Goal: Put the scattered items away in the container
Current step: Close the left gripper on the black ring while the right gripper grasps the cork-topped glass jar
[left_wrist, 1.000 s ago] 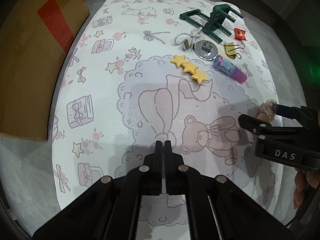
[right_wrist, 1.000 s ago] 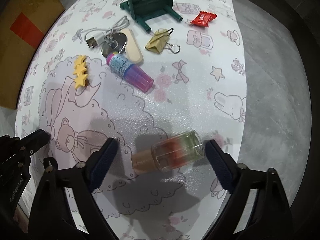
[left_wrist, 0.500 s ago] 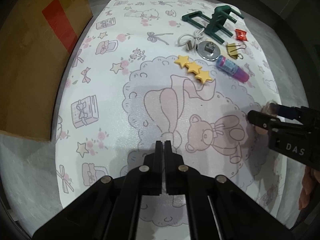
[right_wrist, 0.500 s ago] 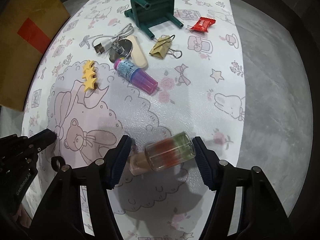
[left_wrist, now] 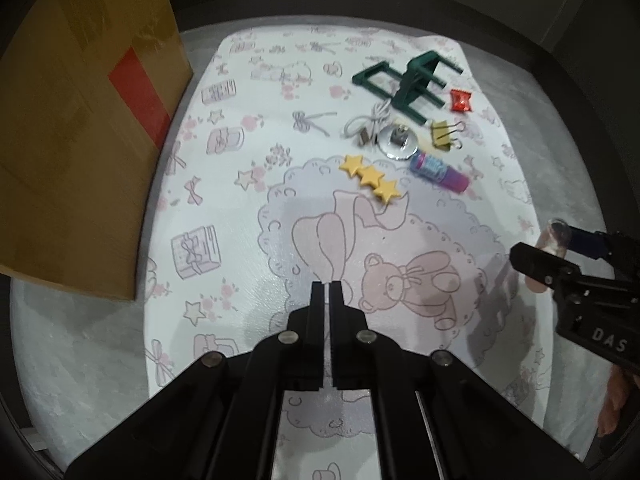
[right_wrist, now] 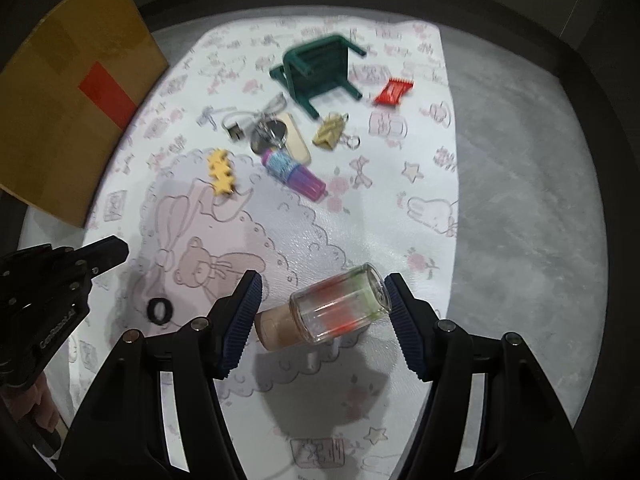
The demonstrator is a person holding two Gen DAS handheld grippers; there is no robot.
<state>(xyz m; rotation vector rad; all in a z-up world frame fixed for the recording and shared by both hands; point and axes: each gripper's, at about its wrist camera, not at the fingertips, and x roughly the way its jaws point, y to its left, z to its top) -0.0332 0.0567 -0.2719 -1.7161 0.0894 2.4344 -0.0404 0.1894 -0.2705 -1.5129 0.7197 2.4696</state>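
**Operator:** Gripping was what my right gripper (right_wrist: 322,308) was doing: its blue ribbed pads (right_wrist: 240,322) sat at either end of the clear glass bottle (right_wrist: 340,306), one at the tan cap and the other at the glass base. The bottle lay across the fingers, tilted, and appeared to be just above the patterned mat (right_wrist: 400,160), with a shadow underneath.

**Observer:** And your left?

**Operator:** My left gripper (left_wrist: 326,286) had its fingers pressed almost together, only a thin slit between them, and it held nothing. It hung over the teddy-bear print on the mat.

**Observer:** Where was the container?

**Operator:** I saw the cardboard box (left_wrist: 80,132) with a red tape stripe at the far left of the tabletop (right_wrist: 520,200), its edge lying over the mat's left side. It was well apart from the bottle.

**Observer:** The other loose things?

**Operator:** They were clustered at the far end of the mat: a green toy stool (right_wrist: 320,72) on its side, a red sweet wrapper (right_wrist: 394,91) just beside it, a gold binder clip (right_wrist: 332,133), a white USB cable (right_wrist: 244,120), a round metal disc (right_wrist: 269,136), a purple tube (right_wrist: 294,170) and a yellow star clip (right_wrist: 221,171). A small black ring (right_wrist: 159,311) lay near my right gripper's left finger.
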